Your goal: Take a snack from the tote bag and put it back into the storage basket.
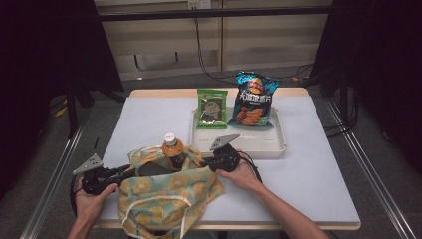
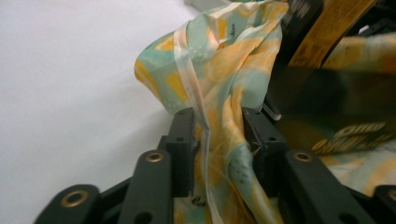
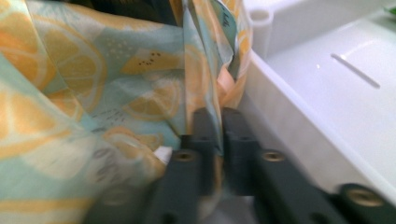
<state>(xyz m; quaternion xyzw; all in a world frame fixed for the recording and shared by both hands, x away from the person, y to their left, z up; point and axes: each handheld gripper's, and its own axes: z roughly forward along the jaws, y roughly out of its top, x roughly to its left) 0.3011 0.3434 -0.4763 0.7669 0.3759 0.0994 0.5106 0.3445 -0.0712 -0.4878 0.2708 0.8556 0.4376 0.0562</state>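
Now, line by line:
Bag: a fabric bag [image 1: 166,191] printed with lemon slices lies at the table's [image 1: 318,174] near edge, mouth held apart between the two grippers.
Bottle: an orange bottle [image 1: 172,148] with a white cap stands upright in the bag's mouth.
Left gripper: the left gripper [image 1: 130,171] is clamped on the bag's left rim; in the left gripper view the cloth [image 2: 219,140] is bunched between the jaws.
Right gripper: the right gripper [image 1: 205,162] pinches the bag's right rim, jaws nearly together on the fabric [image 3: 217,116], just beside the tray wall [image 3: 280,112].
Tray: a white tray [image 1: 239,144] sits behind the bag, holding a green packet [image 1: 211,108] and a blue crisp bag [image 1: 253,99].
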